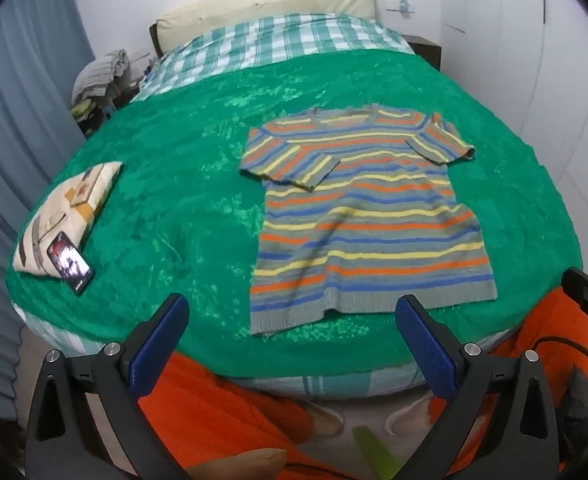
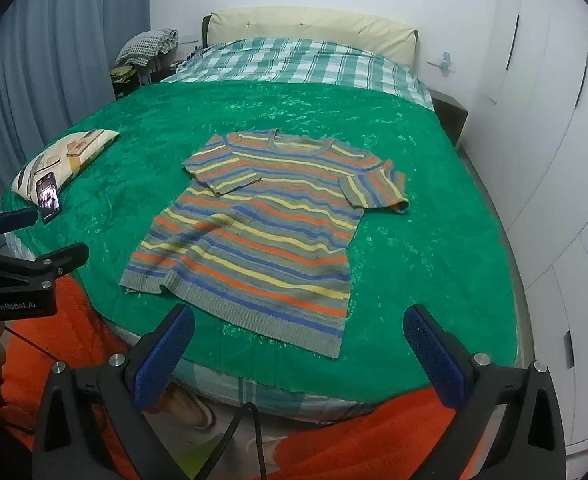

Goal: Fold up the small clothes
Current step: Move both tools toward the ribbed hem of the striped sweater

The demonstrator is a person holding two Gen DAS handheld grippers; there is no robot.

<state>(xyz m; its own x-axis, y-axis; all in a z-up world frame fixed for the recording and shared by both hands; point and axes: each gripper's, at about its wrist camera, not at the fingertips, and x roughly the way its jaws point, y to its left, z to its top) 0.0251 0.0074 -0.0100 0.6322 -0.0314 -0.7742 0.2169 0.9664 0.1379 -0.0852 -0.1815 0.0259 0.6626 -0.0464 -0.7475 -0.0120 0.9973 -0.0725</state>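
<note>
We count one striped sweater (image 1: 368, 216) flat on the green blanket (image 1: 182, 184), one pillow (image 1: 68, 216), one phone (image 1: 70, 263). Left gripper (image 1: 292, 320) and right gripper (image 2: 299, 330): both spread wide, holding nothing.

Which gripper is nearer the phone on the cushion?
Left. The left gripper hangs open at the bed's near edge, with the phone just ahead to its left. The right gripper, also open, sits further right, beyond the striped shirt's hem.
</note>
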